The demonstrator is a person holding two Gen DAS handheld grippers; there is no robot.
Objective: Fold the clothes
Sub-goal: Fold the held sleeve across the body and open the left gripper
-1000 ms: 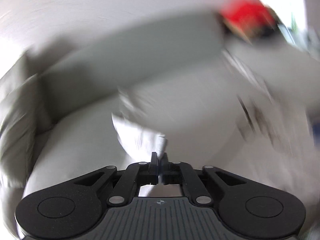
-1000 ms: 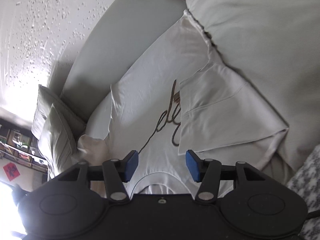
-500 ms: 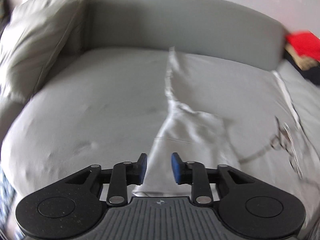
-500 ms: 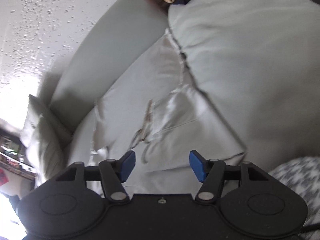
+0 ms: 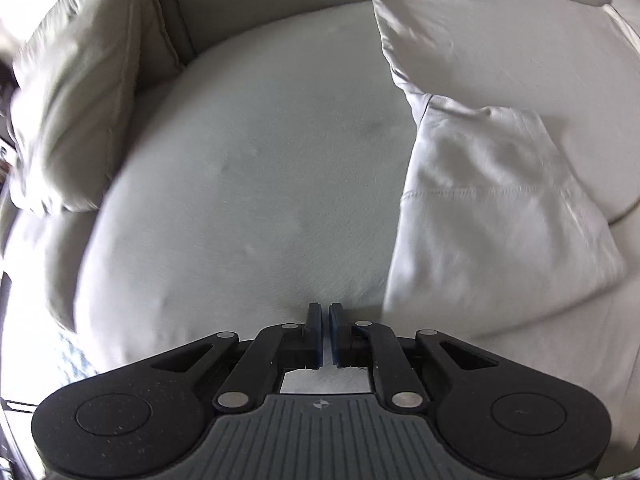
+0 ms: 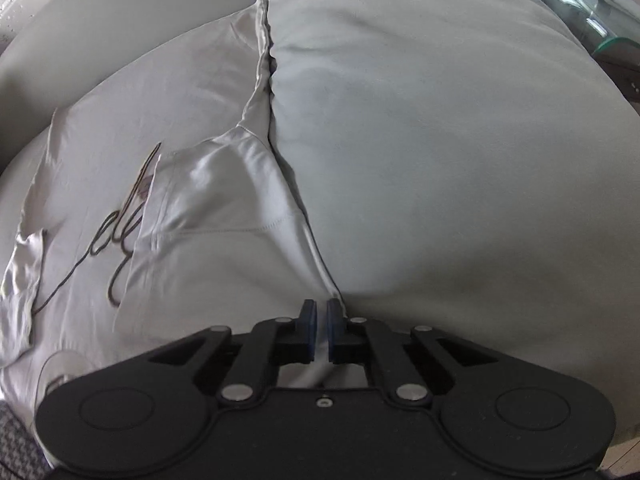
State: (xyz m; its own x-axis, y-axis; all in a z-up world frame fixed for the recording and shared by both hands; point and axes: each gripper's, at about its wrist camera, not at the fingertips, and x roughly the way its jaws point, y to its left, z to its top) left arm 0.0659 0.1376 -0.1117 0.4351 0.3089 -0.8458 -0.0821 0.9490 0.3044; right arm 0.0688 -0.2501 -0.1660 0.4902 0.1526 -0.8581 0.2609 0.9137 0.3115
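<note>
Left gripper [image 5: 325,320] has its two blue pads almost together, with only a thin gap and no cloth visible between them, so it looks clenched on nothing. It hangs over the bare sofa cushion [image 5: 240,168]. The white shirt [image 5: 500,200] lies ahead and to the right of it, with one sleeve already turned in over the body.

Right gripper [image 6: 321,316] is also nearly closed. The shirt's edge [image 6: 328,288] runs down to its fingertips, but I cannot tell if the pads pinch any fabric. From here the shirt [image 6: 192,216] spreads ahead and to the left, with dark script lettering [image 6: 128,220] partly covered by the folded sleeve.

For a clean fold, I judge both grippers should hold matching corners of the shirt and keep the edge straight, without dragging the folded sleeve.
</note>
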